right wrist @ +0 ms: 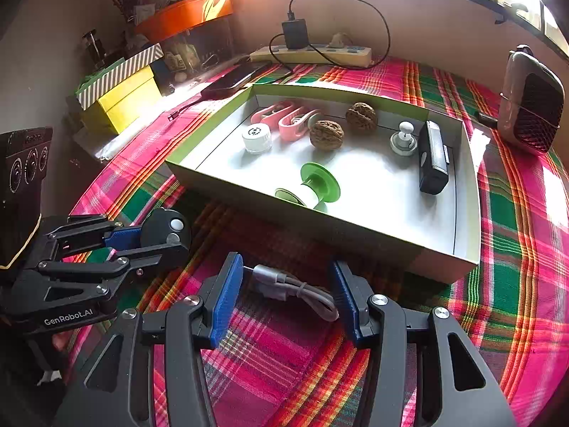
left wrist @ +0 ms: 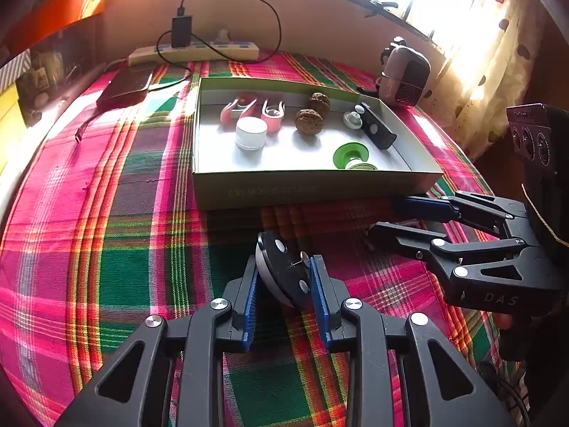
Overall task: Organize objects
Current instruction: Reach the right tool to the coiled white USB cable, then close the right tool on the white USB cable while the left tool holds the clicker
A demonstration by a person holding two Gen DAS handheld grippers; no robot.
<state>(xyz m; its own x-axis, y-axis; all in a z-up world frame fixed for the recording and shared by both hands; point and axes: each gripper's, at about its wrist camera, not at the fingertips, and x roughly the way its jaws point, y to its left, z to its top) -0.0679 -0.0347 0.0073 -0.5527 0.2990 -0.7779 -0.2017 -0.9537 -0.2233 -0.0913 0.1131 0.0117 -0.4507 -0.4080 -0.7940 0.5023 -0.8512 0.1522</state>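
Observation:
My left gripper (left wrist: 284,262) is shut on a black round device with white buttons (left wrist: 281,270), which tilts just above the plaid tablecloth (left wrist: 124,267). The same device (right wrist: 167,229) shows at the left of the right wrist view. My right gripper (right wrist: 285,266) stands open over a coiled grey cable (right wrist: 295,286) lying on the cloth between its blue pads (right wrist: 227,291). Just beyond both grippers sits a shallow white box with a green rim (right wrist: 355,240). It holds pink clips (right wrist: 284,119), a white cap (right wrist: 256,138), two walnuts (right wrist: 326,134), a green spool (right wrist: 318,186) and a black device (right wrist: 432,158).
A power strip with a black charger (left wrist: 193,51) lies along the far wall, with a dark flat device (left wrist: 126,85) beside it. A brown mesh-fronted gadget (right wrist: 530,106) stands right of the box. Yellow and striped boxes (right wrist: 121,96) stack at the far left, off the cloth.

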